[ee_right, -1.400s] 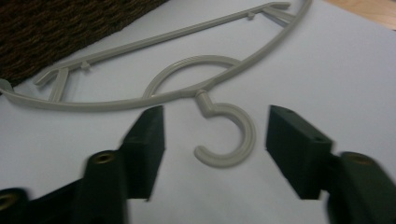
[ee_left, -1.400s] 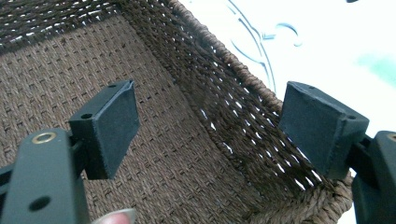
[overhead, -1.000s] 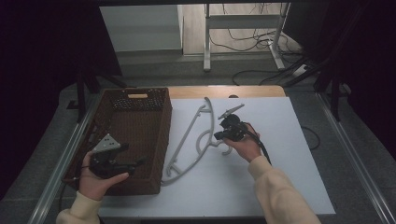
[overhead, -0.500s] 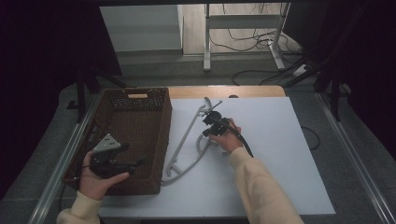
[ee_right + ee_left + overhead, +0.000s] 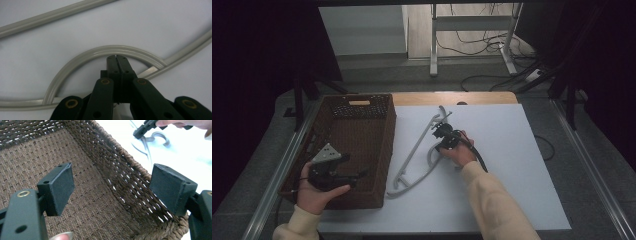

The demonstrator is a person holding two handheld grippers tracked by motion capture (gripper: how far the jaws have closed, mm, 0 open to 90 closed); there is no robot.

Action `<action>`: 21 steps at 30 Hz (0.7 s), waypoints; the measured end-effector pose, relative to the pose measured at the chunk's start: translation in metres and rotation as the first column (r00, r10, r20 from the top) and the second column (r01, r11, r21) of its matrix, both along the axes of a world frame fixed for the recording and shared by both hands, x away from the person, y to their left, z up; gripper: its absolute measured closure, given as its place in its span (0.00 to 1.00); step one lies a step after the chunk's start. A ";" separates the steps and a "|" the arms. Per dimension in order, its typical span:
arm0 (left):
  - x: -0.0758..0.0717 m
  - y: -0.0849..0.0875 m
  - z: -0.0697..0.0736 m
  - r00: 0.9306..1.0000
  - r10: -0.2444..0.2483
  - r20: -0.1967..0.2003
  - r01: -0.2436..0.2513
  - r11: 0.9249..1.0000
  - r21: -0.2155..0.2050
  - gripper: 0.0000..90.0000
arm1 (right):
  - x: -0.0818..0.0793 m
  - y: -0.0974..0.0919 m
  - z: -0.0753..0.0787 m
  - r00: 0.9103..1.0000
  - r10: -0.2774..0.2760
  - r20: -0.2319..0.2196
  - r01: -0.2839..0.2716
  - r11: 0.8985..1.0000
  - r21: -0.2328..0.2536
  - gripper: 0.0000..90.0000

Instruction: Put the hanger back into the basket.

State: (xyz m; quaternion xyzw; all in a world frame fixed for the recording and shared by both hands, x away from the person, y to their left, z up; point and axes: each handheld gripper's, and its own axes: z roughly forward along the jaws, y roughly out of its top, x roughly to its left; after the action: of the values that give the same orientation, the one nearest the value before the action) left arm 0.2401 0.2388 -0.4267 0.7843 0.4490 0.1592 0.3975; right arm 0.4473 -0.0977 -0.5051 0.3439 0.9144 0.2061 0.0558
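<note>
R claw [image 5: 116, 57]: jaws pressed together, nothing between the pads. Tips sit at the inner edge of a curved arch section of the grey plastic hanger [image 5: 100, 51]; touching or just shy, can't tell. In the high view the R claw [image 5: 443, 131] is down on the hanger's upper part, near its hook end, R hand [image 5: 455, 150] gripping the body, black cable trailing back along the sleeve.

Hanger [image 5: 414, 155] lies flat on the white surface [image 5: 512, 165], long axis running diagonal from far-centre toward the near basket corner. Straight bar on the basket side, curved arm on the R-hand side. Near end lies just beside the basket's near right corner.

L claw [image 5: 112, 190]: jaws wide apart, nothing between them. Held above the inside of the brown wicker basket [image 5: 105, 170], looking across the woven floor toward its right wall. In the high view the L claw [image 5: 357, 175] points toward the basket's right side, L hand [image 5: 314, 187] at the near rim, grey three-cornered plate on top.

Basket [image 5: 384, 150] stands on the left part of the surface, long side running front to back, handle slot in the far wall. Inside looks bare where visible.

Beyond the surface: floor w/ loose cables [image 5: 482, 50], white frame legs [image 5: 434, 40].
</note>
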 end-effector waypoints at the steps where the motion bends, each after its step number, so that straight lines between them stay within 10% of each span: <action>1: 0.000 0.000 0.000 1.000 0.000 -0.001 0.000 1.000 0.000 0.22 | -0.005 -0.009 0.000 1.000 -0.016 -0.009 0.016 1.000 0.013 1.00; 21: -0.001 -0.005 0.002 1.000 -0.011 0.002 0.011 1.000 0.003 0.22 | -0.074 -0.089 0.003 0.998 -0.042 -0.036 0.043 0.998 0.045 1.00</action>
State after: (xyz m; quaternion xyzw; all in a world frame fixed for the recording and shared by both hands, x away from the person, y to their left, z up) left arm 0.2396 0.2341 -0.4250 0.7870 0.4442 0.1585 0.3977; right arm 0.3734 -0.1864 -0.5022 0.3680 0.9028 0.2195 0.0363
